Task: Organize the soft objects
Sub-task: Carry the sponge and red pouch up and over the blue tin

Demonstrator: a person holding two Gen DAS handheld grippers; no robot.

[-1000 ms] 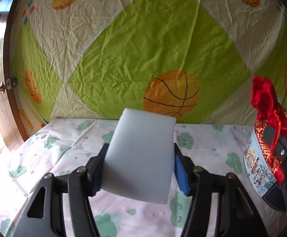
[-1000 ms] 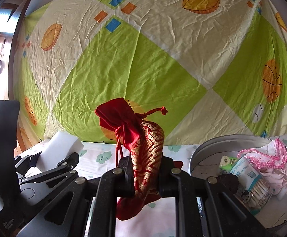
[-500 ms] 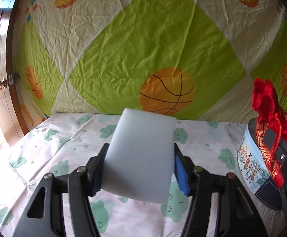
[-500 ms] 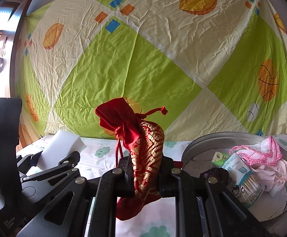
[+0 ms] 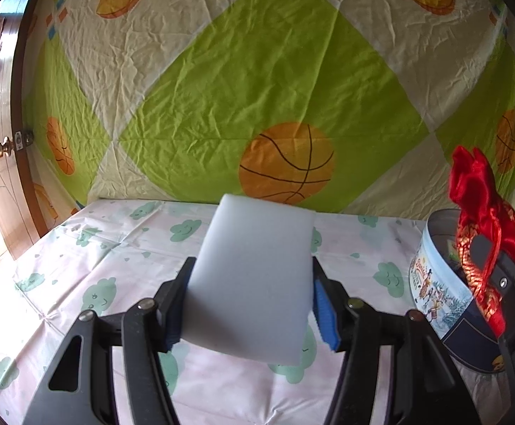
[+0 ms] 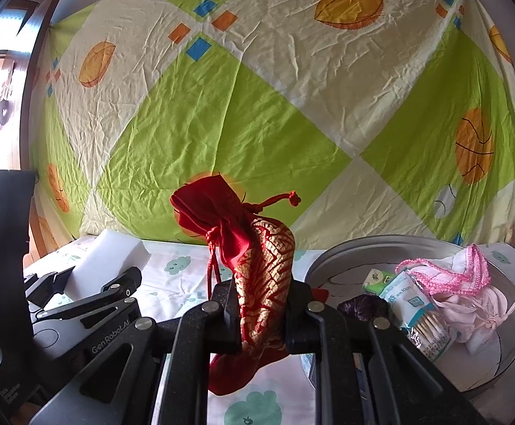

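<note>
The left gripper [image 5: 248,304] is squeezing a white foam block [image 5: 254,279] between its two blue pads, holding it up over the table cloth [image 5: 98,265] with little green clouds. Next to it, the right gripper [image 6: 261,315] is pinching a red and gold cloth bag [image 6: 257,265], which is hanging up in the air just left of the round tin [image 6: 332,255]. Inside the tin, a pink knitted cloth [image 6: 448,269], a pale pink pouch [image 6: 477,315] and a pack of cotton swabs [image 6: 420,318] are lying together.

The left hand-held gripper [image 5: 250,304] is built of black plastic links with silver screws and blue pads [image 5: 323,313]; white lettering marks its side.
</note>
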